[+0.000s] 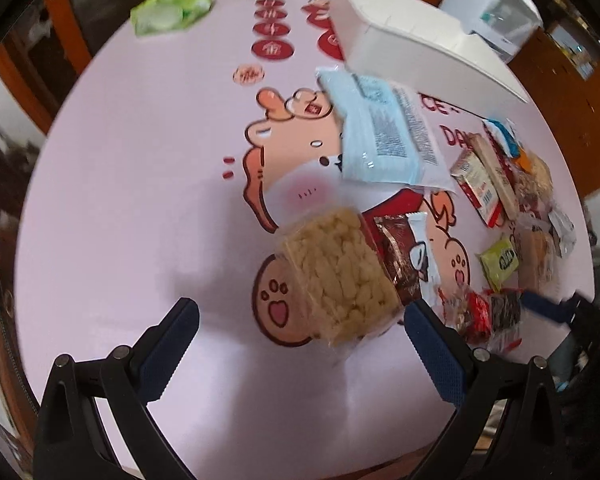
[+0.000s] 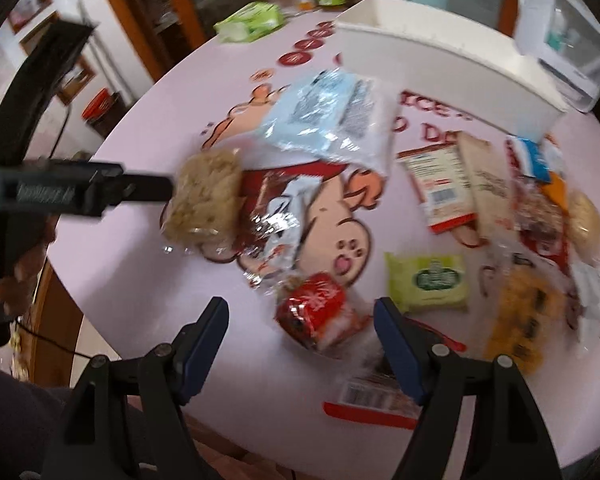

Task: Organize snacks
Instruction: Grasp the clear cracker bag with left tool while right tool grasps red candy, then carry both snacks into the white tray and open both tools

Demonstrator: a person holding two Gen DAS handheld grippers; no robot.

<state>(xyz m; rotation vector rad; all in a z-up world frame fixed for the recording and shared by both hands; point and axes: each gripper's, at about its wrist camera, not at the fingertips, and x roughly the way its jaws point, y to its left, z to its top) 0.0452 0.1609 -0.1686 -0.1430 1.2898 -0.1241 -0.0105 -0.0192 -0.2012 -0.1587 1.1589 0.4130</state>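
Note:
A clear packet of puffed rice cakes (image 1: 340, 276) lies on the pink cartoon tablecloth (image 1: 140, 200). It sits between the fingers of my left gripper (image 1: 300, 312), nearer the right pad, and the jaws are open. My right gripper (image 2: 300, 306) is open above a red-wrapped snack (image 2: 312, 312), with a gap on each side of it. Snacks lie scattered: a brown packet (image 2: 276, 216), a light-blue packet (image 2: 328, 116), a yellow-green packet (image 2: 426, 280) and a red-and-white box (image 2: 436, 188). A long white box (image 2: 440, 64) stands at the back.
A green wipes pack (image 1: 172, 8) and bottles sit at the far edge of the round table. A white appliance (image 2: 560, 40) stands at the back right. More wrapped snacks (image 2: 540, 208) crowd the right side. In the right wrist view a hand (image 2: 16, 276) holds the left gripper.

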